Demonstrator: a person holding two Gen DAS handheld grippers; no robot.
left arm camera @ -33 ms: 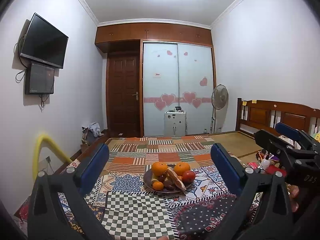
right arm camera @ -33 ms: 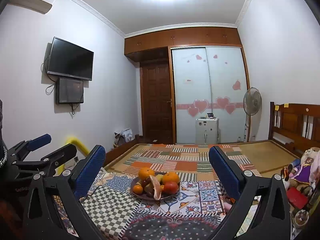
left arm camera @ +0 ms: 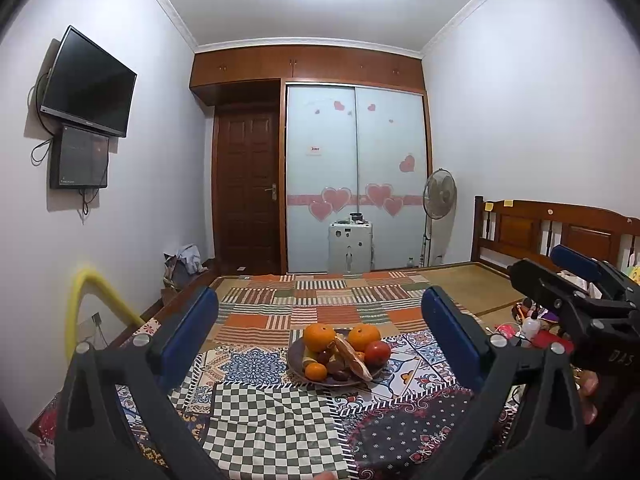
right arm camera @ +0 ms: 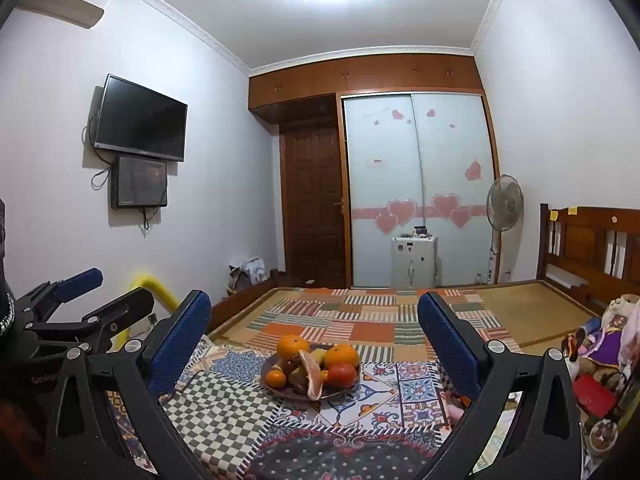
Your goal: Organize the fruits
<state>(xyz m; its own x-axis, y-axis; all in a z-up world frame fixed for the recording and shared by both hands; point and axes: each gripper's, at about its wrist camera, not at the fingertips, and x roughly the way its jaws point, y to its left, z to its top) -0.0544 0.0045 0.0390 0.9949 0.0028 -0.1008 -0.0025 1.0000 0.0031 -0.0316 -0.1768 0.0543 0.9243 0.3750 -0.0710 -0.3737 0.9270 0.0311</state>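
A shallow plate (left arm camera: 295, 369) (right arm camera: 267, 387) of fruit sits on the patchwork quilt straight ahead of both grippers. It holds two big oranges (left arm camera: 319, 336) (right arm camera: 293, 347), a red apple (left arm camera: 377, 353) (right arm camera: 341, 374), a small tangerine (left arm camera: 315, 371) (right arm camera: 276, 378), a pale elongated piece (left arm camera: 354, 358) (right arm camera: 314, 380) and some dark fruits. My left gripper (left arm camera: 319, 302) is open and holds nothing, short of the plate. My right gripper (right arm camera: 315, 304) is also open and bare, at a similar distance. Each gripper shows at the edge of the other's view: the right gripper (left arm camera: 576, 280) and the left gripper (right arm camera: 96, 292).
The quilt (left arm camera: 256, 420) covers the near part of a bed with a woven mat behind it. A wooden headboard (right arm camera: 592, 248) and toys (right arm camera: 600, 332) lie to the right. A yellow tube (left arm camera: 86, 300) stands at the left. A fan (left arm camera: 439, 196) and wardrobe (left arm camera: 356, 176) are at the far wall.
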